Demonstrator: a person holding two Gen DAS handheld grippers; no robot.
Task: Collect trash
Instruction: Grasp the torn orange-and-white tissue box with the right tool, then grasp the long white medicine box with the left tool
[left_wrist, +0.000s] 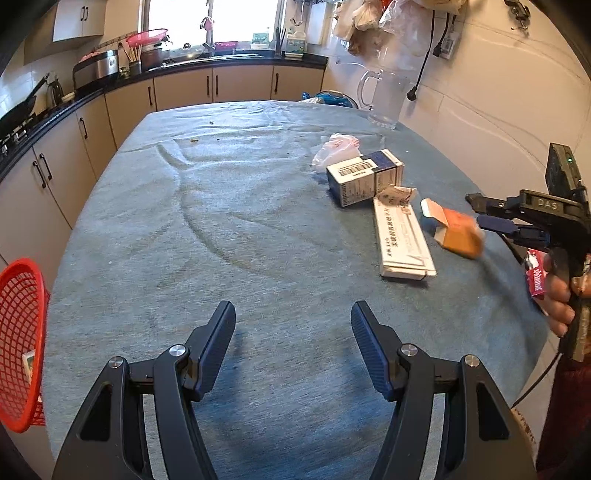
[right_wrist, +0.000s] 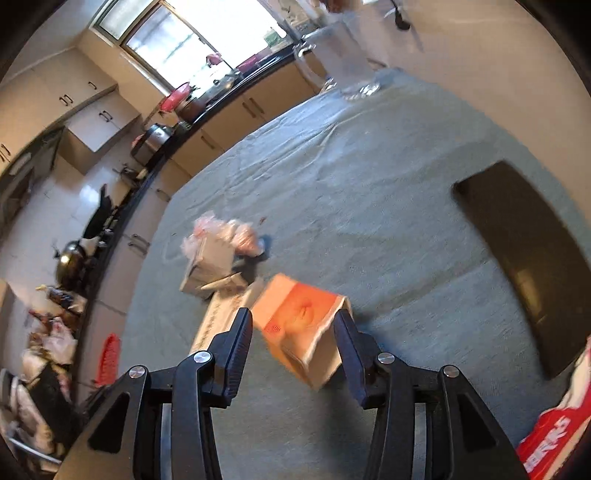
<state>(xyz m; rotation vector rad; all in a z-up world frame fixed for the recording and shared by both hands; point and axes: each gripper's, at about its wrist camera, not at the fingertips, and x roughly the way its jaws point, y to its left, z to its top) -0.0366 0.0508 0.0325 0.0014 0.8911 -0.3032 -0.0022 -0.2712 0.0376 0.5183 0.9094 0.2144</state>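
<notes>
Task barely started, judging by the table: red basket (left_wrist: 20, 343) at the near left table edge seems to hold only a scrap or so, w/ most trash still out on the right. Left gripper (left_wrist: 293, 332) hangs spread & empty over bare cloth. Right gripper (right_wrist: 293, 332) has the orange box (right_wrist: 301, 326) between its jaws, box blurred, pads not clearly pressing it. Left to do: white box (left_wrist: 364, 175), long flat box (left_wrist: 402, 240), plastic bag (left_wrist: 338, 147), all near the orange one.
</notes>
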